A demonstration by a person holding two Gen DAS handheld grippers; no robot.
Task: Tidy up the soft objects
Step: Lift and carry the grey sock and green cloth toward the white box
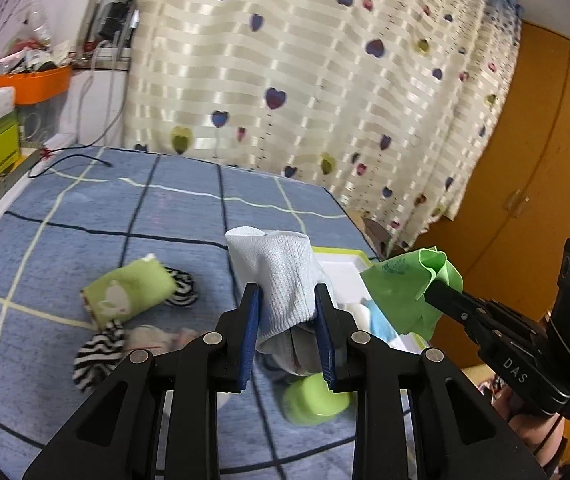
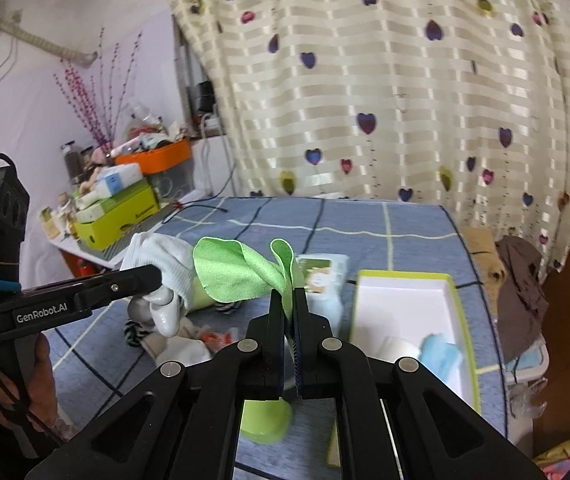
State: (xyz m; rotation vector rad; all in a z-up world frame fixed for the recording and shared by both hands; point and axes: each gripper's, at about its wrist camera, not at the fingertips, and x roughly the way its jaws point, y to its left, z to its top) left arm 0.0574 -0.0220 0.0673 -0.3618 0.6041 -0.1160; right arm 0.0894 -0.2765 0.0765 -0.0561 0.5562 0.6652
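My left gripper (image 1: 288, 294) is shut on a pale blue-white sock (image 1: 281, 272) and holds it above the blue checked bed; the sock also shows in the right wrist view (image 2: 161, 268). My right gripper (image 2: 290, 298) is shut on a green cloth (image 2: 237, 272), held up left of a white box with a lime rim (image 2: 459, 300). The cloth (image 1: 405, 292) and right gripper (image 1: 437, 292) show at right in the left wrist view. On the bed lie a green sock (image 1: 129, 292), zebra-striped socks (image 1: 97, 356) and a pinkish-white sock (image 1: 157, 338).
The white box holds a white and a light-blue soft item (image 2: 441, 354). A lime round lid (image 1: 317, 398) lies below my grippers. A heart-patterned curtain (image 1: 305, 80) hangs behind the bed. A cluttered shelf with a lime box (image 2: 121, 216) stands left. A black cable (image 1: 73, 160) lies at the far corner.
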